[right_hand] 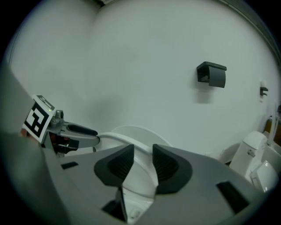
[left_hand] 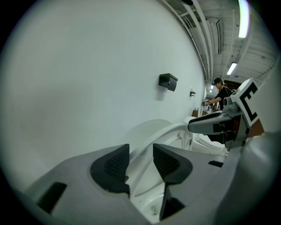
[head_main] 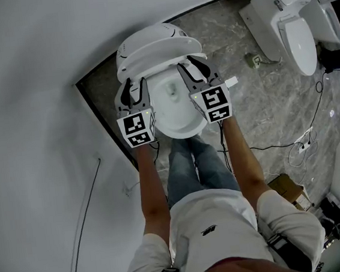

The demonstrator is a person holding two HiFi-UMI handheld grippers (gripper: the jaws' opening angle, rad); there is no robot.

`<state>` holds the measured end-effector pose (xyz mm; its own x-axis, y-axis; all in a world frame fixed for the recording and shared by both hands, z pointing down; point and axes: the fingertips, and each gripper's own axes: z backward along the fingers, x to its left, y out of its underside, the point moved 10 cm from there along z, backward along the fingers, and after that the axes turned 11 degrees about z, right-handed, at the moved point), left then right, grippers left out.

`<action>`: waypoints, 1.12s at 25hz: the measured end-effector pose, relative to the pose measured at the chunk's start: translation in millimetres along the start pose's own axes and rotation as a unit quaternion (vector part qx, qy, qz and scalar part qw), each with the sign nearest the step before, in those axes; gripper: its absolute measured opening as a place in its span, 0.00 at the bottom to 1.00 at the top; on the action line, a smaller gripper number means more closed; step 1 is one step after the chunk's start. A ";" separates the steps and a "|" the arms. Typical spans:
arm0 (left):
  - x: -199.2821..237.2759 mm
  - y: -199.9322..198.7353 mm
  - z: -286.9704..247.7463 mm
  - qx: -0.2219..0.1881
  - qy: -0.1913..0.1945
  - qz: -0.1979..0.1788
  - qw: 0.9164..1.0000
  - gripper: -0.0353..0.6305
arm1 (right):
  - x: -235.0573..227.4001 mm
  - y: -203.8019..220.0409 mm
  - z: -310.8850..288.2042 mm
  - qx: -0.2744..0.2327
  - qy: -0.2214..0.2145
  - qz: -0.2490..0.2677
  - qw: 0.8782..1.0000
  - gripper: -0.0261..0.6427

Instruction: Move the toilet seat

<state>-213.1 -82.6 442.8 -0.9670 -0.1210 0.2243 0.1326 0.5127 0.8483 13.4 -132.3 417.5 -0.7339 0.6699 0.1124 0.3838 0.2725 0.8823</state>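
A white toilet stands against the wall, its bowl (head_main: 176,110) open below me. The toilet seat (head_main: 162,58) is tilted up off the bowl, with the lid (head_main: 148,39) behind it. My left gripper (head_main: 130,87) is shut on the seat's left side, and my right gripper (head_main: 194,69) is shut on its right side. In the left gripper view the seat rim (left_hand: 164,131) runs between the jaws of the left gripper (left_hand: 140,165) and arcs over to the right gripper's finger (left_hand: 210,125). In the right gripper view the seat (right_hand: 134,143) passes between the jaws of the right gripper (right_hand: 142,165).
A white wall (head_main: 35,116) runs close along the left. A second toilet (head_main: 291,23) stands at the back right, and cables (head_main: 303,142) lie on the marble floor. A black holder (right_hand: 211,74) is fixed to the wall. A person (left_hand: 218,90) stands far off.
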 end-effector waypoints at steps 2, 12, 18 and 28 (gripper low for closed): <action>1.1 -0.7 -1.7 -0.001 -0.002 0.000 1.000 0.33 | -0.5 -0.9 -2.3 0.000 0.000 0.002 1.000 0.26; 4.6 -8.2 -15.1 -0.007 -0.011 0.004 1.000 0.33 | -7.4 -6.2 -15.3 0.001 0.004 0.008 1.000 0.26; 6.6 -10.9 -18.4 -0.009 -0.011 0.005 1.000 0.33 | -8.2 -9.4 -20.0 0.000 0.006 0.011 1.000 0.26; 7.6 -13.4 -21.9 -0.009 -0.003 -0.008 1.000 0.33 | -8.2 -13.7 -31.4 -0.004 0.016 0.017 1.000 0.26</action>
<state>-217.4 -109.0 443.6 -0.9701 -0.1244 0.2083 0.1211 0.4954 0.8602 -3.4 -163.1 418.8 -0.7375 0.6568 0.1572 0.4050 0.2440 0.8812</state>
